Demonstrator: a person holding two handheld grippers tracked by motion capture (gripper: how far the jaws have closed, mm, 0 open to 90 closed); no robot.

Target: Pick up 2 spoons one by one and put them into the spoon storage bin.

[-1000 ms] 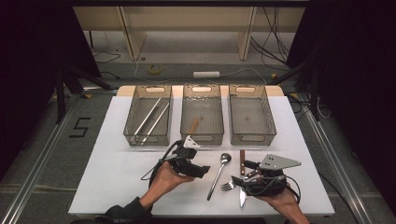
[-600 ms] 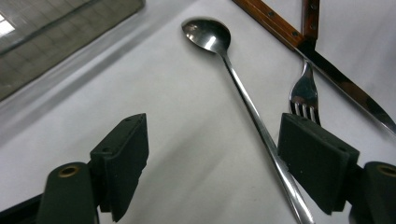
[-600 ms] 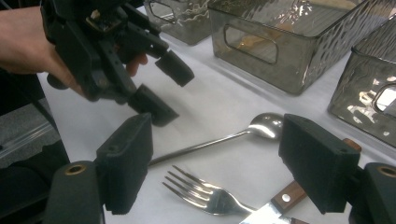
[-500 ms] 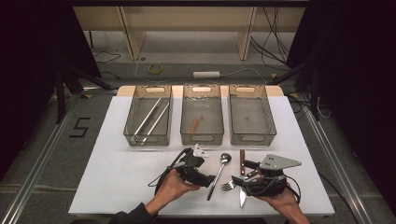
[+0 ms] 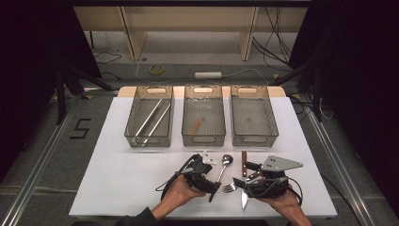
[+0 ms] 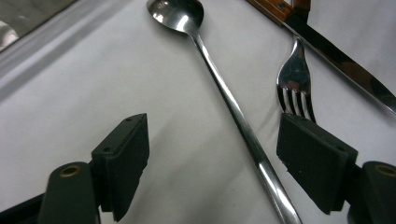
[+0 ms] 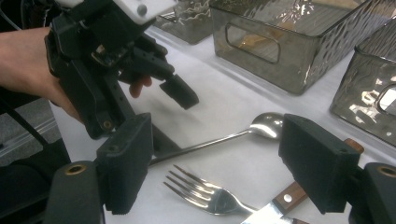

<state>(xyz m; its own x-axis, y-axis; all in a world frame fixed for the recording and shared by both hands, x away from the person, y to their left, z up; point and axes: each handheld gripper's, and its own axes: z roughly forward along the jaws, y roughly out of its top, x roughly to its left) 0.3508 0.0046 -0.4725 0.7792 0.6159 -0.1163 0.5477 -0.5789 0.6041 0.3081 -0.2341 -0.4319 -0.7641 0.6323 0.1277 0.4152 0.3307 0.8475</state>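
Observation:
A long steel spoon [image 5: 225, 165] lies on the white table [image 5: 117, 174], with its handle running between the open jaws of my left gripper [image 5: 212, 186]. In the left gripper view the spoon [image 6: 219, 79] passes closer to the right pad [image 6: 315, 163], and I cannot tell whether they touch. A fork [image 5: 229, 187] and a wooden-handled knife [image 5: 243, 179] lie just right of it. My right gripper [image 5: 244, 181] hovers open over them. In the right gripper view the fork [image 7: 205, 193] lies between its pads, and the left gripper [image 7: 163, 109] is close by.
Three clear bins stand in a row at the back of the table. The left bin [image 5: 149, 136] holds long metal utensils, the middle bin [image 5: 203, 139] holds a small wooden-handled piece, and the right bin [image 5: 253, 139] looks bare. Cables trail from both grippers.
My left gripper has moved right and slightly down until its jaws straddle the spoon handle. The right gripper and the cutlery have stayed put.

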